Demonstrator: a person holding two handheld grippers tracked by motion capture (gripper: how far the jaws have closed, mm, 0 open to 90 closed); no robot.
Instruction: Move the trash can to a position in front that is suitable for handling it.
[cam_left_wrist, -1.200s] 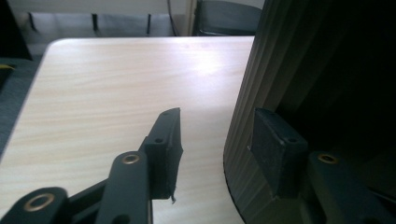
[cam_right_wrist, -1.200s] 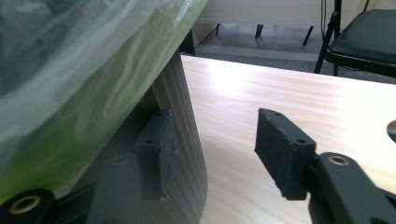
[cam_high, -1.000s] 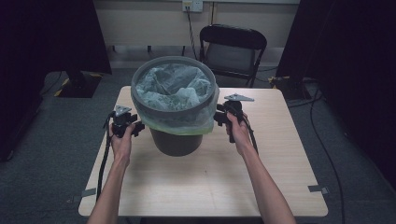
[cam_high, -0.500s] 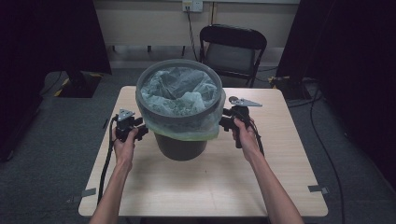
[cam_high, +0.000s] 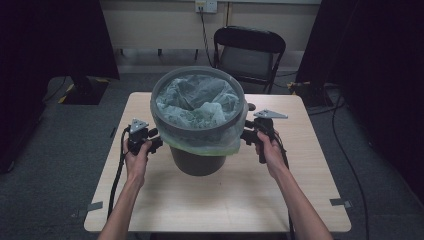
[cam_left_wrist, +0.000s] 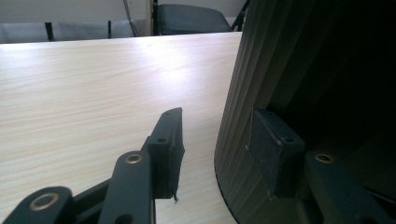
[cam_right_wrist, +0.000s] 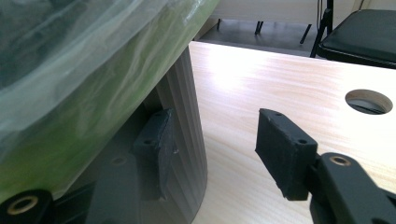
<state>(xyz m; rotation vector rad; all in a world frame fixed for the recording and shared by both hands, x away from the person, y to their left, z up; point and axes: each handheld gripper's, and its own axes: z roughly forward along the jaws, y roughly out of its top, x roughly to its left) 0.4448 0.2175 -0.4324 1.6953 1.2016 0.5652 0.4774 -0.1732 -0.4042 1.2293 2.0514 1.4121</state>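
Bin: a dark grey ribbed plastic waste bin (cam_high: 197, 150) stands upright on the table, roughly mid-table and nearer its far edge; it is the landmark for everything below.
Liner: a pale green translucent bin liner (cam_high: 200, 102) is crumpled inside the bin, its edge folded out over the rim and hanging a little way down the outer wall.
Left gripper: the left gripper (cam_high: 150, 142) sits just beside the bin's left flank, under the overhanging rim. In the left gripper view (cam_left_wrist: 217, 144) its jaws are partly apart with the edge of the ribbed wall between them; one pad lies in shadow close against the wall, the other stands clear over the table. Whether the pads press on the wall cannot be told.
Right gripper: the right gripper (cam_high: 248, 137) is just beside the bin's right flank, below the liner's hem. In the right gripper view (cam_right_wrist: 215, 140) the jaws are partly apart, one pad beside the ribbed wall under the liner, the other clear over bare wood. A firm hold cannot be told.
Table: light wood table (cam_high: 215, 200), with a round cable hole (cam_right_wrist: 369, 101) to the right of the bin.
Chair: a black folding chair (cam_high: 250, 50) stands beyond the bin, past the table's far edge.
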